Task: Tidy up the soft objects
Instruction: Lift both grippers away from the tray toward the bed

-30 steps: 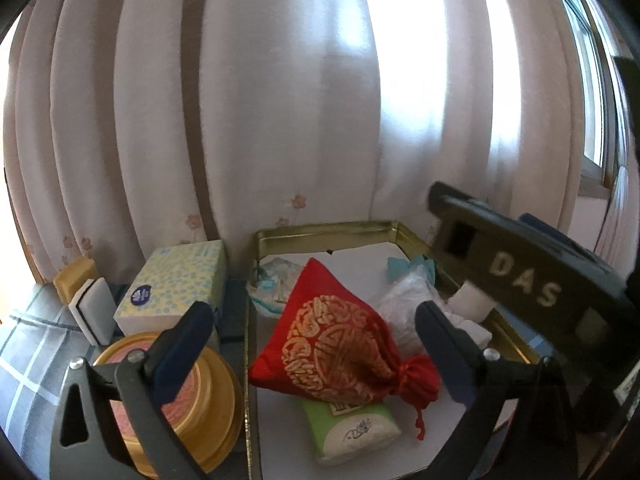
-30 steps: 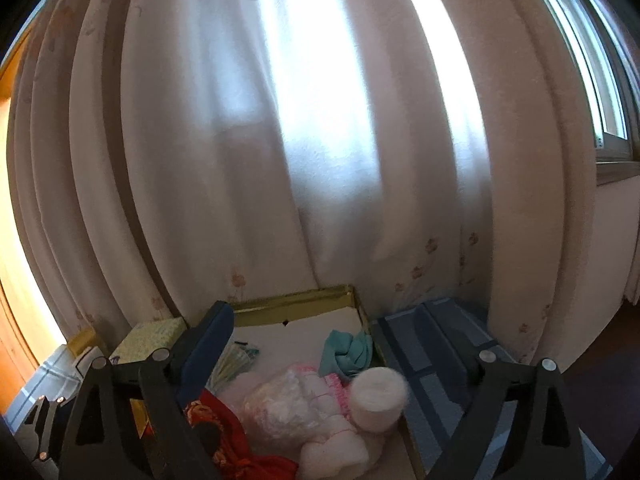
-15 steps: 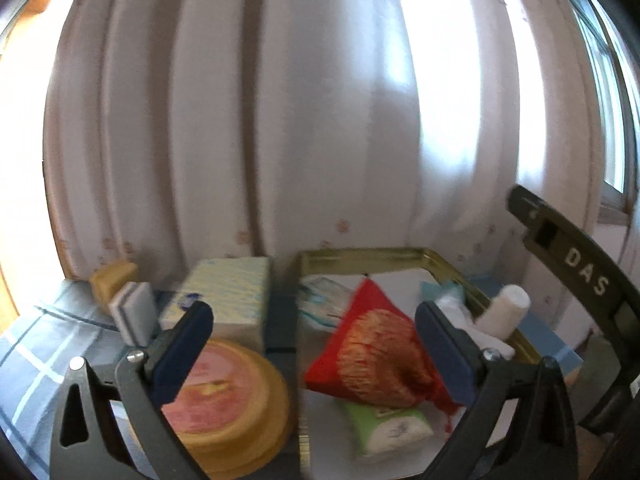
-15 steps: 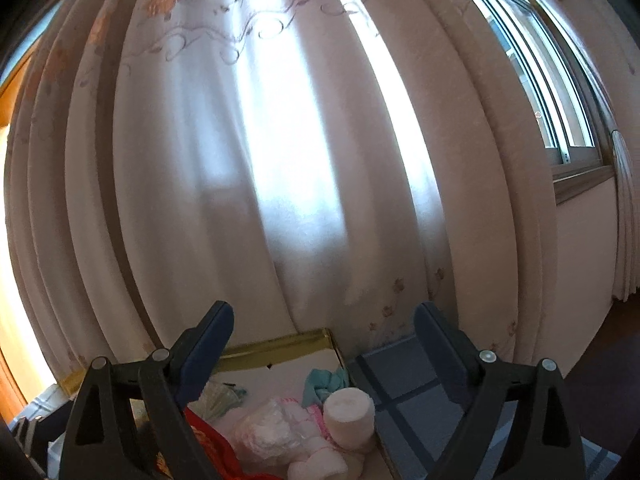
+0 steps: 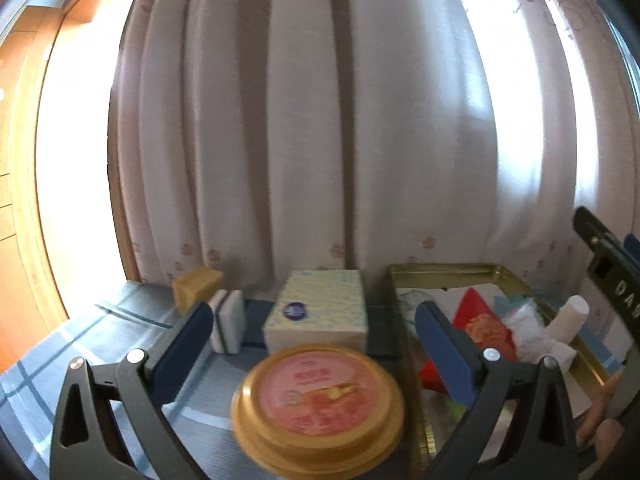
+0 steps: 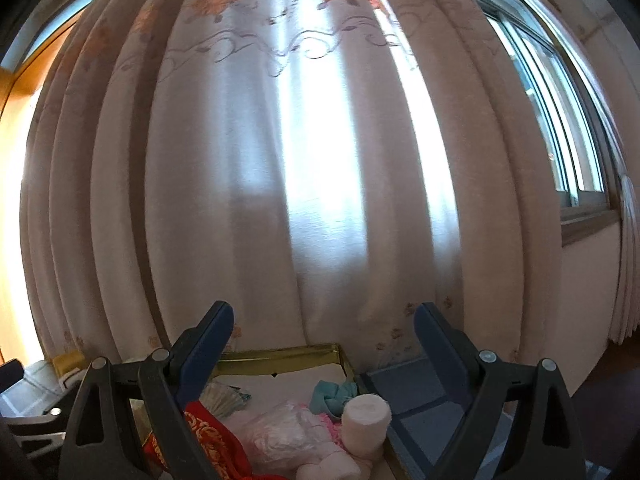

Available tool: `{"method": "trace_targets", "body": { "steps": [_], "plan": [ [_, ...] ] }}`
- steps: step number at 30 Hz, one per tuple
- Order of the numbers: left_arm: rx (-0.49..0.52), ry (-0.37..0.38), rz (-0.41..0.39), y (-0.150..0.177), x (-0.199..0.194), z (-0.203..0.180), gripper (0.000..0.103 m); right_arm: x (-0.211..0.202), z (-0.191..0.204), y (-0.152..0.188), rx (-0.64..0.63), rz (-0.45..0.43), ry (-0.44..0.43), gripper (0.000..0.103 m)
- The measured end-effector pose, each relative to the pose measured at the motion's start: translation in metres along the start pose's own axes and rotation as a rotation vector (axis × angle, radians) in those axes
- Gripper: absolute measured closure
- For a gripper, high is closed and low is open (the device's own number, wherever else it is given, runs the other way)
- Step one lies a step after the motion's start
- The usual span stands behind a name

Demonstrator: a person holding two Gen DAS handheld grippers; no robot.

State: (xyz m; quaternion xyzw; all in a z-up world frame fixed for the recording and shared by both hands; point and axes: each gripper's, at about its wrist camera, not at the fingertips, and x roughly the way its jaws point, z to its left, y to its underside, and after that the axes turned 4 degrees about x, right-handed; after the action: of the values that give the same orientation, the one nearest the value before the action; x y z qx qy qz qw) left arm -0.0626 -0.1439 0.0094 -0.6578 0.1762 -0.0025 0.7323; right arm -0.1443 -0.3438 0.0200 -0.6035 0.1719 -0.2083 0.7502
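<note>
Left wrist view: left gripper (image 5: 316,334) spread wide and empty, facing the tissue pack (image 5: 318,312).
Soft items not yet in the gold tray (image 5: 444,269) lie straight ahead and left of that claw: the tissue pack between its fingers' line of sight, long axis running away from the camera; the sponge (image 5: 229,326) and yellow block (image 5: 197,287) further left. Right gripper (image 6: 322,344), also released and holding nothing, hovers over the tray's red pouch (image 6: 208,436) and white roll (image 6: 366,420), so the left looks nearer.

Probably a home: floral curtains (image 6: 320,160), window (image 6: 560,120).
</note>
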Motion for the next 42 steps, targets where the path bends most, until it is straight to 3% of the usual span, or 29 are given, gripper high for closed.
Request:
{"method": "trace_targets", "body": {
  "steps": [13,19,31,37,42],
  "plan": [
    [-0.025,-0.077,0.031,0.005,0.008,0.064,0.001,-0.015,0.025,0.005,0.006,0.023,-0.014,0.01],
    [0.008,-0.104,0.02,0.006,0.01,0.082,0.001,-0.017,0.047,0.012,0.039,0.085,-0.032,0.01],
    [0.003,-0.13,0.029,0.007,0.021,0.124,0.001,-0.031,0.126,0.03,0.024,0.133,-0.125,0.01],
    [0.01,-0.204,0.04,0.007,0.033,0.159,0.001,-0.036,0.165,0.038,0.007,0.153,-0.176,0.01],
    [-0.042,-0.264,0.07,0.007,0.048,0.195,0.001,-0.036,0.197,0.046,-0.012,0.186,-0.221,0.01]
  ]
}}
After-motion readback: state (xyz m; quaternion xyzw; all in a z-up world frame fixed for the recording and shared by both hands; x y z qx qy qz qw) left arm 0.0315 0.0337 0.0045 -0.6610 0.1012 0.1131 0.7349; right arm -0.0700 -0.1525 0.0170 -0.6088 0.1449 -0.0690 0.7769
